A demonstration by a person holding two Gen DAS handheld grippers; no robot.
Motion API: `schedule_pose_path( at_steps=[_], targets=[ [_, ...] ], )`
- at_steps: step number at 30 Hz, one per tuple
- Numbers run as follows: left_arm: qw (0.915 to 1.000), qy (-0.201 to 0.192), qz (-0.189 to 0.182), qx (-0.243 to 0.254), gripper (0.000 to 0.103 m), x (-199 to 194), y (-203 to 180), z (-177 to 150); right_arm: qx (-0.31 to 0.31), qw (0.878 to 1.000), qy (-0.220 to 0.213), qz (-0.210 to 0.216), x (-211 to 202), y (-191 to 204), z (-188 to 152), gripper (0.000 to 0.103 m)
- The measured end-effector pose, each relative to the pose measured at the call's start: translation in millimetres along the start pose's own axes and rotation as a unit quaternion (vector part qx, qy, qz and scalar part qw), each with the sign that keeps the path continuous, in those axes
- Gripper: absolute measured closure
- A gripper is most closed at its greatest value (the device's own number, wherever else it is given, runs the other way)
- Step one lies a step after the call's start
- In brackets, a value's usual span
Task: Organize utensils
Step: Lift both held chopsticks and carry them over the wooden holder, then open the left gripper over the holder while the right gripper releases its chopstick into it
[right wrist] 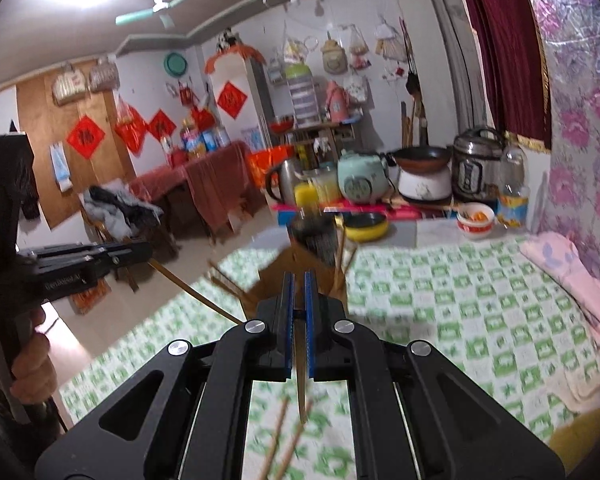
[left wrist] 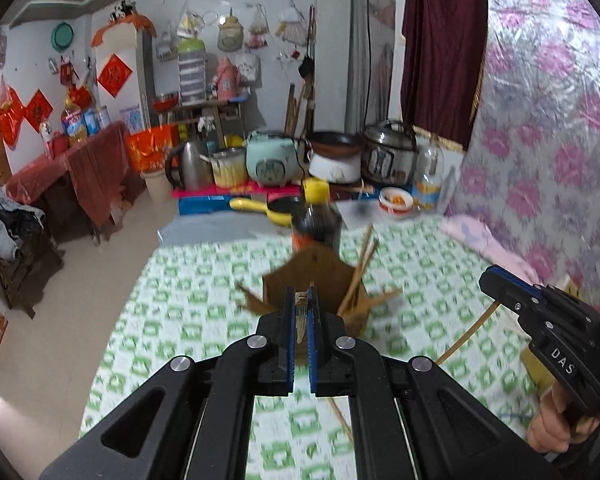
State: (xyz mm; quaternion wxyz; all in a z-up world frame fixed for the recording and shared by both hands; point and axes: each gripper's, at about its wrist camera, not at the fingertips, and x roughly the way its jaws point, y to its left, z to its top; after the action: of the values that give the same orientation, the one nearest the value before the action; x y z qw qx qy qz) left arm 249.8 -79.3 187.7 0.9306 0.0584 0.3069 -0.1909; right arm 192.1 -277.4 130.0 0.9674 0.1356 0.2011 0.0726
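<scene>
While closed, the left gripper (left wrist: 300,300) and right gripper (right wrist: 299,288) are each clamped on a thin brown wooden chopstick (right wrist: 301,380) above the green-checked cloth (left wrist: 440,264)

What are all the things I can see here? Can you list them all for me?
Cardboard box: one, brown, on the green-checked cloth, chopsticks standing in it.
Loose chopsticks: a couple, tan, lying on the cloth.
Dark bottle: one, yellow cap, behind the box.
Small pan: one, yellow, at the far edge.
Kettle: one, silver, far counter.
Rice cooker: one, pale green, far counter.
Pressure cooker: one, steel, far right.
Bowl: one, red and white, near it.
Pink cloth: one, right side.
Left gripper: black and blue, shut on a chopstick.
Right gripper: same, shut on another chopstick.
</scene>
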Motion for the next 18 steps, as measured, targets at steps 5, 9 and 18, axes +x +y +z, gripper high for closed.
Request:
schedule_pose_path(
  at_steps=[5, 9, 18],
  targets=[
    [0.9997, -0.013, 0.01, -0.016, 0.098, 22.2, 4.6, 22.6, 0.002, 0.999, -0.046, -0.006, 19.0, 8.6, 27.2, 0.097],
    [0.9996, -0.009, 0.011, -0.026, 0.098, 47.6, 7.8, 26.2, -0.006, 0.996, -0.08, -0.028, 35.9, 14.7, 36.7, 0.097],
    [0.9992, 0.007, -0.008, -0.038, 0.098, 88.0, 16.5, 11.1, -0.018, 0.995, -0.092, -0.046, 85.9, 17.3, 29.5, 0.097]
  ],
)
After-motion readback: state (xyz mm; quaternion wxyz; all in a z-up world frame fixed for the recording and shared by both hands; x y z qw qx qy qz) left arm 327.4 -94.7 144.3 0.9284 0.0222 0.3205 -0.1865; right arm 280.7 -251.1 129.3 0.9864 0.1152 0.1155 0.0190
